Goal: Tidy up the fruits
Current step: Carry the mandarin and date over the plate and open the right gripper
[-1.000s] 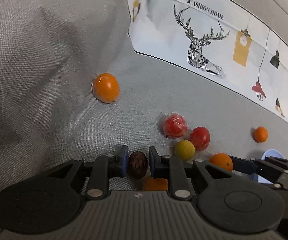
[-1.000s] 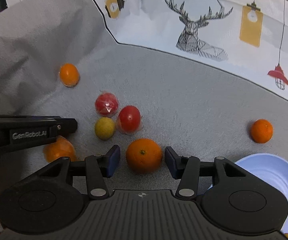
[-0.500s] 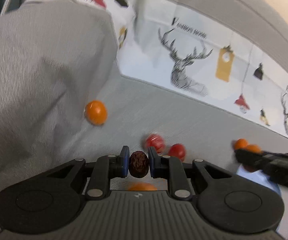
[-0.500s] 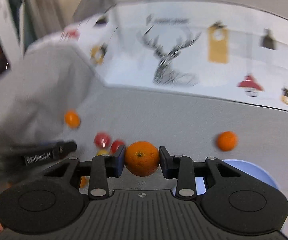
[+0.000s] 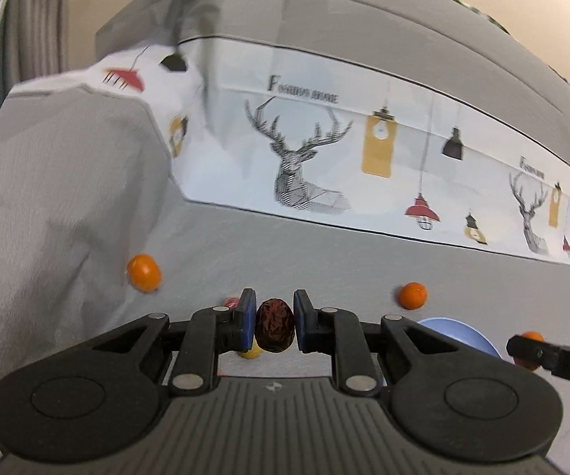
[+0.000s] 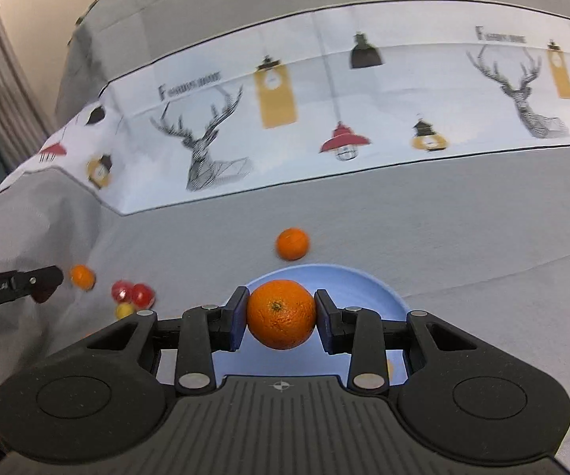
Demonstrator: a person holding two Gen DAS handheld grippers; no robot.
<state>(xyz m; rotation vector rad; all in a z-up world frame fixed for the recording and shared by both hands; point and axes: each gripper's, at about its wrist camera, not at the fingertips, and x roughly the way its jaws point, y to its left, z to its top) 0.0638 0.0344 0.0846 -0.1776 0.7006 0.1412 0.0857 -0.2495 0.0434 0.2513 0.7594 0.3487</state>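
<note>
My left gripper [image 5: 274, 326] is shut on a dark brown wrinkled date [image 5: 275, 330], held above the grey sofa seat. My right gripper [image 6: 281, 314] is shut on an orange [image 6: 281, 314], held over the light blue plate [image 6: 358, 285]. The plate also shows in the left wrist view [image 5: 459, 334]. Loose on the seat lie an orange [image 6: 293, 243] just behind the plate, a small orange fruit [image 6: 82, 276] at the left, two red tomatoes [image 6: 132, 293] and a yellow fruit [image 6: 124, 309].
The grey sofa armrest [image 5: 47, 198] rises at the left. A white printed deer cloth [image 6: 324, 118] covers the backrest. In the left wrist view an orange fruit [image 5: 143, 272] lies by the armrest and another [image 5: 413, 295] near the plate.
Both grippers have lifted with their fruit. The right gripper closed on the orange and carried it right, over the blue plate. The left gripper rose with the date.
</note>
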